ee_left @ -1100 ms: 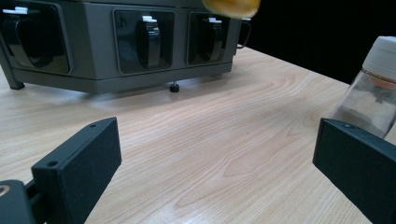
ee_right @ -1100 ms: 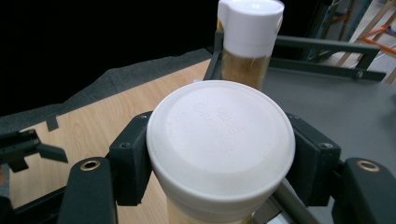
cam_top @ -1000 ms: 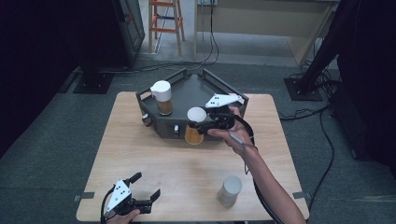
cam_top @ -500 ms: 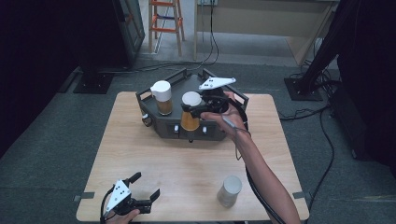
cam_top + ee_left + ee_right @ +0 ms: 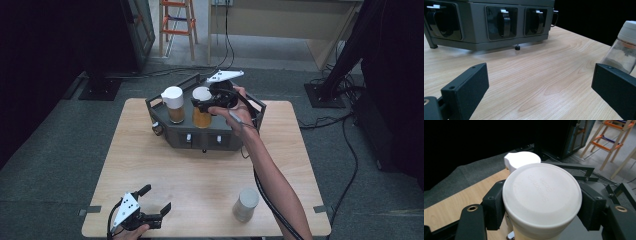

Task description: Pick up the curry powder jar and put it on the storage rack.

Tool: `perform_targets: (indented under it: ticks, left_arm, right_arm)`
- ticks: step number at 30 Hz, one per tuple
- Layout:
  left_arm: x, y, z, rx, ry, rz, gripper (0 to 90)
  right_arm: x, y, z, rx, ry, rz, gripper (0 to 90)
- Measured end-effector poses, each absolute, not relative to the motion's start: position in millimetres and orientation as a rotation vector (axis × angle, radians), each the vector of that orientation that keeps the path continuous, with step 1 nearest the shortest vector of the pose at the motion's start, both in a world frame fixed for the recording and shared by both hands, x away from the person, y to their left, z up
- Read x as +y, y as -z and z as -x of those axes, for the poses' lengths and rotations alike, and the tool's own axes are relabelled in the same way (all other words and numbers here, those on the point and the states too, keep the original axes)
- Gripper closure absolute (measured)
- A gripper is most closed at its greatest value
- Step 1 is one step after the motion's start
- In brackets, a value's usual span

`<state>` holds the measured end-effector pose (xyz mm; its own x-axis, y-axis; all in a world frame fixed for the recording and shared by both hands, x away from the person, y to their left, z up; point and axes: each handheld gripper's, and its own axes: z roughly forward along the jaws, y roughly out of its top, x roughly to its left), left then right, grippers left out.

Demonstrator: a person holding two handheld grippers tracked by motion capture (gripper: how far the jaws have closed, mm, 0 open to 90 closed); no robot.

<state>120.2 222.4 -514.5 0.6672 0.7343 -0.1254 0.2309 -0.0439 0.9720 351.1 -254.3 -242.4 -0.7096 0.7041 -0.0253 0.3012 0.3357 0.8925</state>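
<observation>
- Right gripper (image 5: 204,104) is clamped on the white cap of the orange jar (image 5: 202,116), holding it over the top of the grey rack (image 5: 200,140), right beside the brown jar (image 5: 174,111) that already sits there. My guess is it's headed for the slot next to that one.
- Gripping by the cap makes sense to me: the jar hangs upright and the bottom stays free to drop into a seat.
- Left gripper (image 5: 152,205) is parked at the near edge of the table (image 5: 150,165), jaws wide apart, nothing between them. Looks like it's just keeping out of the way.
- A third jar (image 5: 245,204) with a pale cap stands alone at the near right of the table, well apart from the rack, probably waiting its turn.
- The right gripper view is the one that proves the grip: both black pads (image 5: 495,207) press against the cap's sides, and there's raised lettering on the lid I can't read.
- The left gripper view gives what the high view can't: the rack's front face with three dark windows and white-tipped levers (image 5: 504,20), plus its little feet.
</observation>
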Motion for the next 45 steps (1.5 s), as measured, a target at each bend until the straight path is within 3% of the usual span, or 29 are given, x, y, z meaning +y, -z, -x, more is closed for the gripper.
perform_targets:
  ticks: [21,45]
  left_arm:
    - [222,515,-120,0.806,-0.486,-1.605,0.9]
    - [222,515,-120,0.81,-0.484,-1.604,0.9]
  right_arm:
    - [-229,265,-378,2.174,-1.256,-0.97,33.6]
    - [-221,283,-385,2.151,-1.232,-1.006,33.4]
